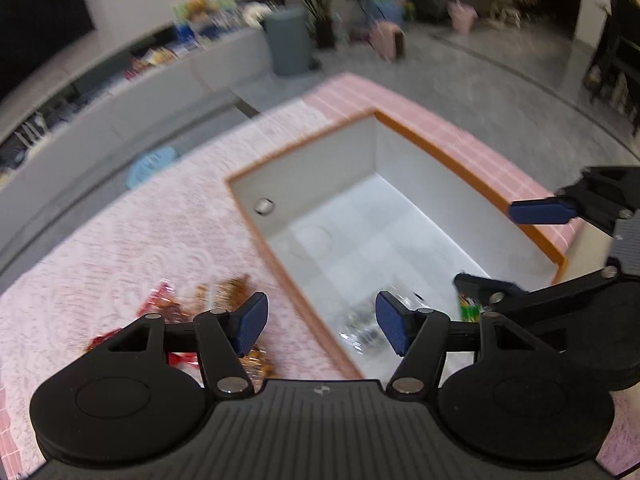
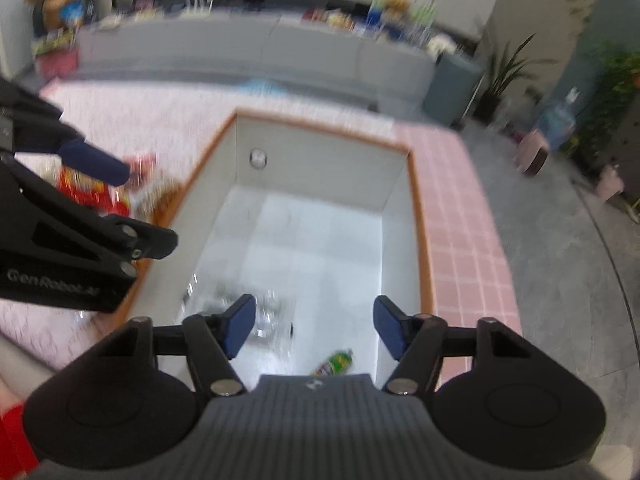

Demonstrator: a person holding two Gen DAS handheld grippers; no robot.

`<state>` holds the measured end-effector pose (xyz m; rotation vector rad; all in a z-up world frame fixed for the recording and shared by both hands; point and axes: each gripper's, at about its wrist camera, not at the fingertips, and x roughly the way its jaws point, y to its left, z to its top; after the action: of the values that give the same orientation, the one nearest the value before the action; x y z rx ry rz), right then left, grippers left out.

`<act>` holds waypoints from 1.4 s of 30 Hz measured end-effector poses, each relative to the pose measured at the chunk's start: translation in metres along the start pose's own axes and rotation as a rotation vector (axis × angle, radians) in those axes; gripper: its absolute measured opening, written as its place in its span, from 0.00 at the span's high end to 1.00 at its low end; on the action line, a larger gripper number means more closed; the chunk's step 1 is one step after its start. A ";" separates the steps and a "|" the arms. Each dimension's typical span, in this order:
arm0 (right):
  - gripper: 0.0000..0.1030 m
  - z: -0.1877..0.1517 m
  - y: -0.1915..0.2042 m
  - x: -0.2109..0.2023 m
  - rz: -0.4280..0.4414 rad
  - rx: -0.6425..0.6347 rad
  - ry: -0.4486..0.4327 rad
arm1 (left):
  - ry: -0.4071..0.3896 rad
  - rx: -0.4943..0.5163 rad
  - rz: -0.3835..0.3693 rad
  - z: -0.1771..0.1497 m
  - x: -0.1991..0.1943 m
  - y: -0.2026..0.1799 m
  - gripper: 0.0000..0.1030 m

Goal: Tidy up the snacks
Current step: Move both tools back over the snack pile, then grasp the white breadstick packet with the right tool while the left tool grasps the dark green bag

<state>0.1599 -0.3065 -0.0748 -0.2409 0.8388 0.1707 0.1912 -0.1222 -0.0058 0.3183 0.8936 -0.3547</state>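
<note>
Both grippers over the box, jaws apart, nothing held.
L gripper (image 1: pixel 322 326) & R gripper (image 2: pixel 314 328) empty; green snack pack (image 2: pixel 334 362) + clear wrappers (image 2: pixel 264 312) at box (image 2: pixel 320 152) near end; red/brown snacks (image 1: pixel 208 304) on table (image 1: pixel 120 220) by box's left edge.

A white box (image 2: pixel 320 168) with an orange rim is standing open. Inside it, a green snack packet (image 2: pixel 335 361) is lying flat on the box floor near the front wall, and clear shiny wrappers (image 2: pixel 240 304) are lying beside it. Outside the box, just beside its left rim, red and brown snack packets (image 1: pixel 208 312) are lying in a loose heap.
</note>
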 end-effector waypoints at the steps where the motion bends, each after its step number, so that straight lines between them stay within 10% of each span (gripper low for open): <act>1: 0.36 -0.002 0.002 -0.007 -0.011 0.016 -0.038 | -0.033 -0.012 0.013 -0.004 -0.005 0.004 0.29; 7: 0.35 -0.013 0.033 -0.038 0.006 0.073 -0.227 | -0.185 -0.083 0.127 -0.034 -0.037 0.027 0.29; 22: 0.40 -0.031 0.147 -0.032 0.098 0.112 -0.455 | -0.195 -0.318 0.165 -0.121 -0.061 0.106 0.29; 42: 0.40 0.002 0.215 0.070 0.209 -0.028 -0.115 | -0.065 -0.429 0.019 -0.165 0.007 0.184 0.29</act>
<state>0.1548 -0.0959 -0.1574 -0.1674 0.7466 0.3891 0.1594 0.1098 -0.0861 -0.0800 0.8776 -0.1480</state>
